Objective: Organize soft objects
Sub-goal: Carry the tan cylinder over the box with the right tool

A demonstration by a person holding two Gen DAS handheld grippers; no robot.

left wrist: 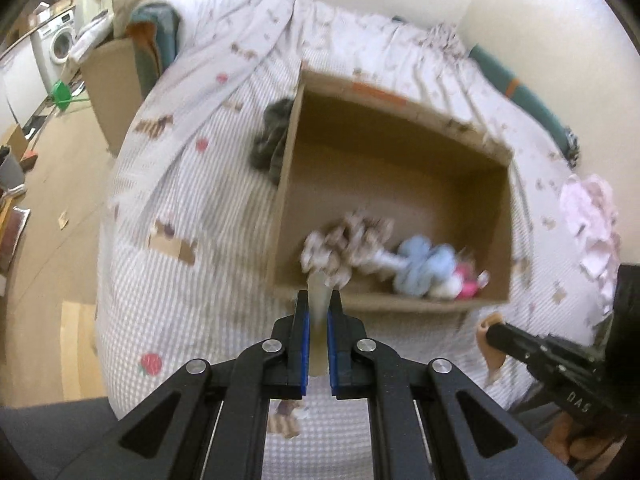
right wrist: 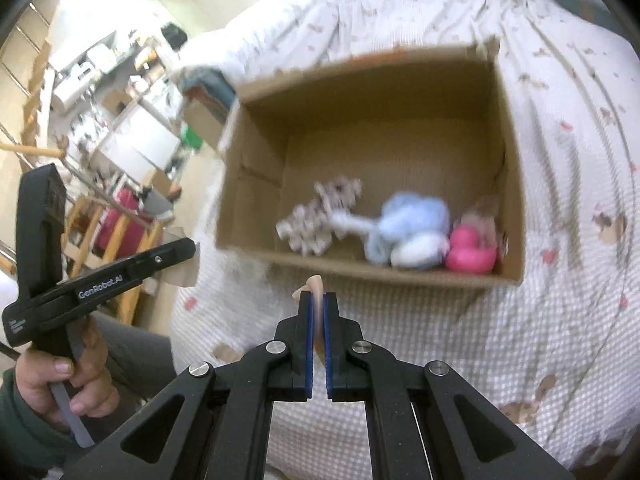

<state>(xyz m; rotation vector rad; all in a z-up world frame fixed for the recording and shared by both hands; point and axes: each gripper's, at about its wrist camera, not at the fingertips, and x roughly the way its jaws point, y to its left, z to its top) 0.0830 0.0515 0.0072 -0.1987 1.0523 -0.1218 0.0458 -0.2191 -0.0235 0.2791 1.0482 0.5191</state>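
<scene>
While both grippers hang above the near edge of a cardboard box [left wrist: 400, 152] that sits on a bed with a checked, animal-print cover [left wrist: 192, 208], each has its jaws nearly together on something thin. The left gripper [left wrist: 319, 312] pinches a pale cream strip of soft fabric [left wrist: 319, 300] between its blue pads; the strip rises past the fingertips toward the box's near-left corner, and a brown-and-white patterned piece shows below the jaws, though blur hides whether the two are one item. The right gripper [right wrist: 317, 312] is clamped on a thin peach-coloured piece [right wrist: 314, 286] whose curled tip pokes out just beyond the fingertips, in front of the box's near wall.

Inside the box, along its near wall, lie four soft things in a row: a brown-and-white patterned cloth [right wrist: 316, 220] toward the left, a light blue fluffy bundle [right wrist: 408, 216] beside it, a white rounded item [right wrist: 418, 250] touching the blue one, and a pink rubber duck [right wrist: 470, 252] nearest the right wall. The far half of the box floor is bare.

Outside the box, a dark grey-green garment [left wrist: 272, 140] lies against its left wall, and a pale pink crumpled cloth [left wrist: 592, 220] lies on the cover well off to its right. In the right wrist view, a hand [right wrist: 68, 380] with a green sleeve grips the left gripper's handle, to the left of the box.
</scene>
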